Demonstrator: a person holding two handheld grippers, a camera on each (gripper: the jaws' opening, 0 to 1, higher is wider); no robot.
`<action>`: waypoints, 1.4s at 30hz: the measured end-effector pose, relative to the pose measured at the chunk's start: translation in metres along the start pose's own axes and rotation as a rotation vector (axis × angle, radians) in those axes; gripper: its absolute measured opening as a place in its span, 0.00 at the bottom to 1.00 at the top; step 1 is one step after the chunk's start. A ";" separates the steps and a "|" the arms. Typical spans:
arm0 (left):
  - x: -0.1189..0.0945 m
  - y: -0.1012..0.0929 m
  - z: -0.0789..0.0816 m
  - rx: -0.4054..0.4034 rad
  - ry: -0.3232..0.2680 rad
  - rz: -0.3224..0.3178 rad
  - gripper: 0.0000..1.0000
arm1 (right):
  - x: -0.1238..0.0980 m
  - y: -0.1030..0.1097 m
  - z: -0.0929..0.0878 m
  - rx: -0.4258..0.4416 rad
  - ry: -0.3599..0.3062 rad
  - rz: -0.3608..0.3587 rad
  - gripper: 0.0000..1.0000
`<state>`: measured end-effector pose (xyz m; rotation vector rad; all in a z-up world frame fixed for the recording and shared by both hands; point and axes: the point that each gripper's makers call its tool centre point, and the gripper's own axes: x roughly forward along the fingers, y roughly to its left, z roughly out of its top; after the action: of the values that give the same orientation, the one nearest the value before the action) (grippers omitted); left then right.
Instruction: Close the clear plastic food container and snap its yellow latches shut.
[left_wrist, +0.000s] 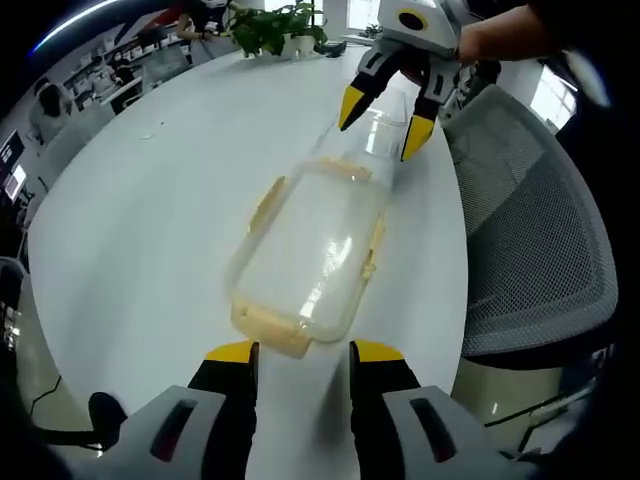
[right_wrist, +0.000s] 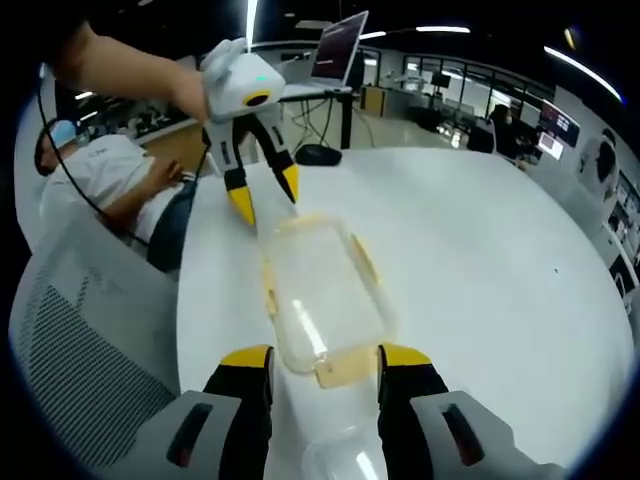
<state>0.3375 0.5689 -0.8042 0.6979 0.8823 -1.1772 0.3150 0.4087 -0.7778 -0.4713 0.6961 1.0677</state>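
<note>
On the white bench (left_wrist: 150, 220), between our two sets of fingers: one clear plastic container (left_wrist: 305, 255) lying lengthwise.
Left gripper (left_wrist: 300, 352): our fingers stand apart, empty, their yellow tips either side of the container's near end latch (left_wrist: 272, 325), just short of it.
Right gripper (right_wrist: 326, 355): fingers apart too, gripping nothing; the near yellow end latch (right_wrist: 340, 372) sits between the tips.
Container: rounded rectangular, glossy transparent lid (right_wrist: 325, 290) resting on top.
Latches: yellow plastic; we count four, one per side.
Beyond the right fingers: one grey mesh chair (left_wrist: 530, 230) beside the bench.
Past the far fingers: green potted plants (left_wrist: 275, 28).
</note>
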 end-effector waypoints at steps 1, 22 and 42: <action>0.000 0.002 0.001 0.004 -0.001 0.001 0.35 | 0.000 0.000 0.000 -0.003 0.002 0.001 0.41; 0.009 0.006 0.001 0.092 0.042 -0.029 0.38 | 0.011 -0.014 -0.008 -0.077 0.097 0.019 0.46; 0.015 0.015 -0.003 0.174 0.044 -0.028 0.39 | 0.028 -0.014 -0.019 -0.133 0.198 0.034 0.45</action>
<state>0.3540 0.5680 -0.8184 0.8575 0.8352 -1.2786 0.3306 0.4080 -0.8105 -0.6888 0.8122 1.1128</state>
